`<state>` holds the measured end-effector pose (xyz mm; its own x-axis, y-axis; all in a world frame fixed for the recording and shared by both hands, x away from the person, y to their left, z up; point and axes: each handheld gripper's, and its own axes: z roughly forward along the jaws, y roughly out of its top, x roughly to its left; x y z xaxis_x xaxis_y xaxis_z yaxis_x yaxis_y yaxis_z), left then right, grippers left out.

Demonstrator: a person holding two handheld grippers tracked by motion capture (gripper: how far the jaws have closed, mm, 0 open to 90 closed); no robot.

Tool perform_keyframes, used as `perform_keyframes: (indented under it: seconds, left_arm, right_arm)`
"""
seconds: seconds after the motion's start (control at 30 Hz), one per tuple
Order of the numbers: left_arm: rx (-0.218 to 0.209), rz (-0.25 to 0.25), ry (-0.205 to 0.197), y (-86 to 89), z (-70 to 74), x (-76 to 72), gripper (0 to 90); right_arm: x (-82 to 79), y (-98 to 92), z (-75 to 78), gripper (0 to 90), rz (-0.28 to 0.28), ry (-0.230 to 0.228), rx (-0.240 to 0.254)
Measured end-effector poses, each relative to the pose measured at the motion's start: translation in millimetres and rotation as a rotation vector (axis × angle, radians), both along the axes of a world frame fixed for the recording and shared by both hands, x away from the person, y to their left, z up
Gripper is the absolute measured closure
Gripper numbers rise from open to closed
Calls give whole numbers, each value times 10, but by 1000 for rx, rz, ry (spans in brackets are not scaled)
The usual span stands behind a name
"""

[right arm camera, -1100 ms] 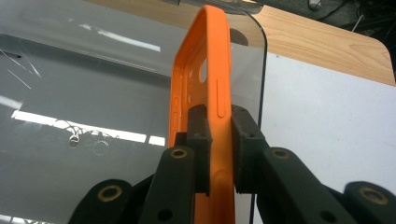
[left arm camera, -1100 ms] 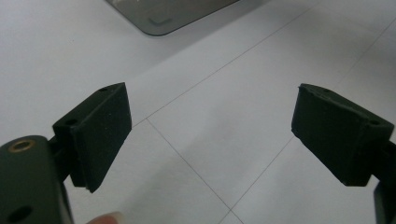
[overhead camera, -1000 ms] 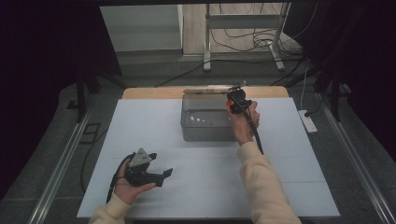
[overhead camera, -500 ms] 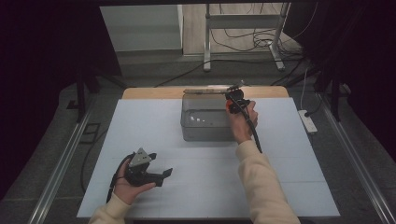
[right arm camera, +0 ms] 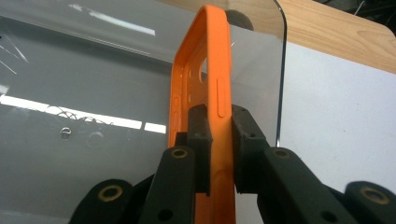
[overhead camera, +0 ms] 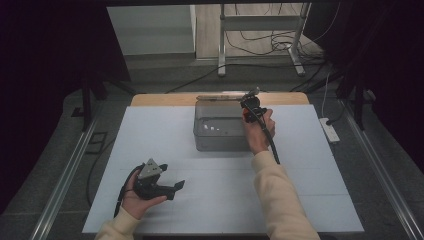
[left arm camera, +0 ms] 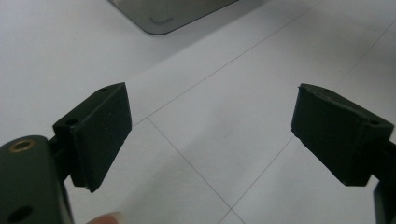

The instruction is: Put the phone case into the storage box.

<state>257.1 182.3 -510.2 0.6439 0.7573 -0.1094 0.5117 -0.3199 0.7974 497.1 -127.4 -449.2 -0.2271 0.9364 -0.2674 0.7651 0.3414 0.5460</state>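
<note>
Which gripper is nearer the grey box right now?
Right. The right gripper is at the grey box, over its far right corner, shut on an orange phone case. The left gripper rests open on the table, well short of it.

right claw (right arm camera: 219, 135) | clamps orange phone case (right arm camera: 205, 70) | over grey box (right arm camera: 93, 93)

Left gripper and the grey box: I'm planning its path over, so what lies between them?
Nothing: in the high view, bare white table runs from the left gripper to the grey box.
</note>
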Motion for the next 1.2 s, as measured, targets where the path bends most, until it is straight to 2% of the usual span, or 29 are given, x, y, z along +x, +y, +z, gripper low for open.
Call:
perform_keyframes:
  seconds: [0.2, 0.3, 0.6, 0.83, 0.93, 1.2]
  left_arm:
    - [-5, 4, 0, 6, 3, 0, 121]
    - [-6, 4, -1, 5, 3, 0, 121]
    - [-5, 3, -1, 1, 4, -1, 121]
    - [-4, 3, -2, 4, 5, -1, 121]
    - [-6, 3, -4, 1, 7, -4, 121]
    - [-6, 3, -3, 5, 8, -2, 121]
  right_arm:
    - [2, 3, -10, 793, -4, -4, -5]
    - [-6, 12, 1, 746, 5, -7, 0]
    - [-57, 34, 74, 666, 34, -50, -3]
    - [-120, 71, 154, 641, 70, -89, 2]
    - [-127, 69, 164, 608, 78, -91, 5]
    - [-150, 29, 219, 516, 105, -94, 60]
